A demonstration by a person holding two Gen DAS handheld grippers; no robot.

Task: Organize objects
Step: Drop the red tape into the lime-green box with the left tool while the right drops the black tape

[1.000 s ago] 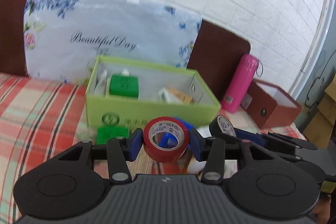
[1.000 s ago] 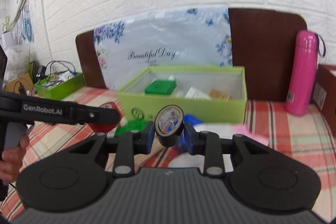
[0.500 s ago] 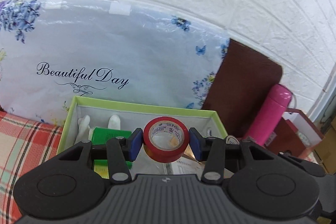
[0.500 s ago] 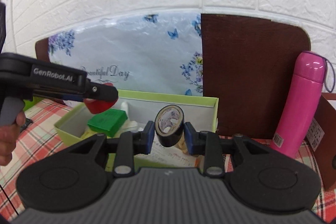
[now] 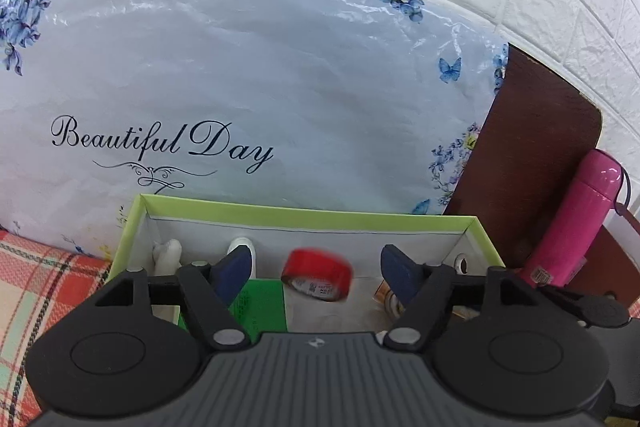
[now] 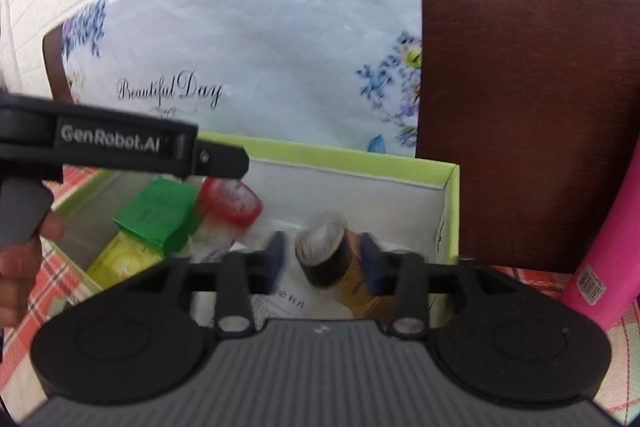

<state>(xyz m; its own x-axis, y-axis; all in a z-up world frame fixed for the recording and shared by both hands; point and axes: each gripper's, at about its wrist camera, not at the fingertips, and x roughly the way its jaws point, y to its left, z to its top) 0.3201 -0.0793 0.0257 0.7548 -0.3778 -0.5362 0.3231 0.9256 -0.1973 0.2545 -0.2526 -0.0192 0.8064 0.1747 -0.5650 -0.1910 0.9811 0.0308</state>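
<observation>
Release over green box [image 5: 304,217]: both tools were opening, left tool [image 5: 316,267] clear of red tape roll [image 5: 318,275], right tool [image 6: 322,261] clear of black tape roll [image 6: 322,253]. I judged withdrawing straight back safest.

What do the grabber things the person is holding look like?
Both are chunky black plastic tools. The left gripper and the right gripper each have a ribbed grey-black body, two round discs at the sides, silver pins, and black fingers tipped with dark blue pads. From the right camera, the left one's side shows white lettering, "GenRobot.AI", and a grey handle. No cables or sleeves show.
</observation>
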